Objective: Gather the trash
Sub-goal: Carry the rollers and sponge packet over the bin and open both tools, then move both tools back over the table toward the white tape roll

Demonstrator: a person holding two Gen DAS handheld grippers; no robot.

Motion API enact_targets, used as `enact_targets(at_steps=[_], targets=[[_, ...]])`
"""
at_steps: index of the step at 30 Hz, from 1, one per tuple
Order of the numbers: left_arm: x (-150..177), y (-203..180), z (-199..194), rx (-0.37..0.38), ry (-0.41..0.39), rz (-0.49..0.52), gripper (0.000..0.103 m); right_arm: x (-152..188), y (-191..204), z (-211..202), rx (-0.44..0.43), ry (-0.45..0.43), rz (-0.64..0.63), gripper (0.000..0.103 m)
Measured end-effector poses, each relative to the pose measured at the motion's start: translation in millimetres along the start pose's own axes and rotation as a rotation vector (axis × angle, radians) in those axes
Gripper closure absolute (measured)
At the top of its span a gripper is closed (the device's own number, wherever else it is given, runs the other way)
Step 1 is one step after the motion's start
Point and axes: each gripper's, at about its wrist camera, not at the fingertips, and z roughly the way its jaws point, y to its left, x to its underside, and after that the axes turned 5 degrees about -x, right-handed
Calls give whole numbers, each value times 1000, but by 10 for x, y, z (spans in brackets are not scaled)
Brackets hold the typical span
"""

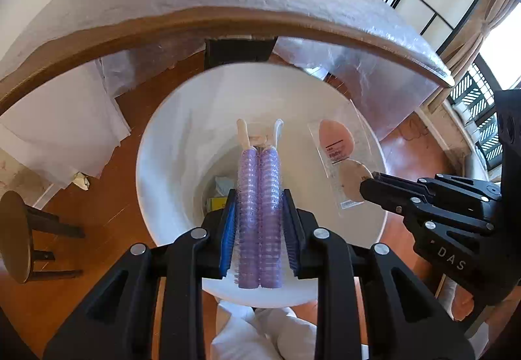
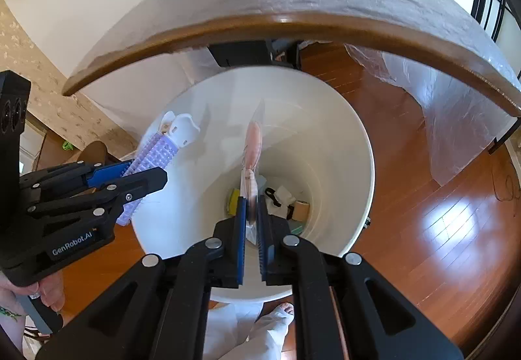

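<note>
Wooden floor [image 2: 423, 213], white bin [image 1: 169, 145], left tool [image 1: 259, 197] clamping purple rollers [image 1: 259, 216], right tool [image 2: 250, 207] pinching clear packet [image 2: 252, 145], bin's contents unclear.

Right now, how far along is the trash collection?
Done: some scraps already lie at the bottom of the bin. In hand: left gripper clamps purple rollers, right gripper clamps a sponge packet, both over the bin. Left: releasing both.

Right tongs [image 2: 251, 216] pinch a clear sponge packet [image 2: 252, 151] above the white bin [image 2: 358, 171].
</note>
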Motion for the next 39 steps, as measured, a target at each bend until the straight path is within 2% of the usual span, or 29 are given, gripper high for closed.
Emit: enact_targets(at_steps=[13, 15, 16, 18, 19, 23, 32, 35, 39], targets=[[-2, -11, 285, -64, 63, 13, 74, -42, -7, 205, 29, 31, 5, 94], [-4, -24, 307, -77, 68, 36, 73, -58, -3, 226, 54, 32, 13, 91], [-4, -23, 308, -112, 61, 45, 60, -57, -9, 215, 56, 28, 20, 86], [-28, -14, 273, -134, 35, 49, 36, -53, -27, 181, 57, 1, 49, 54], [-35, -11, 245, -137, 21, 48, 35, -52, -27, 155, 57, -12, 56, 52], [-72, 32, 218, -148, 15, 45, 35, -53, -18, 97, 67, -29, 59, 52], [-112, 111, 37, -120, -18, 18, 35, -86, 38, -119, 59, -69, 75, 52], [-149, 85, -168, -110, -54, 21, 35, -139, 179, -338, 49, -113, 60, 52], [-259, 37, -568, -109, -147, 37, 35, -255, 336, -612, 30, -184, 52, 51]])
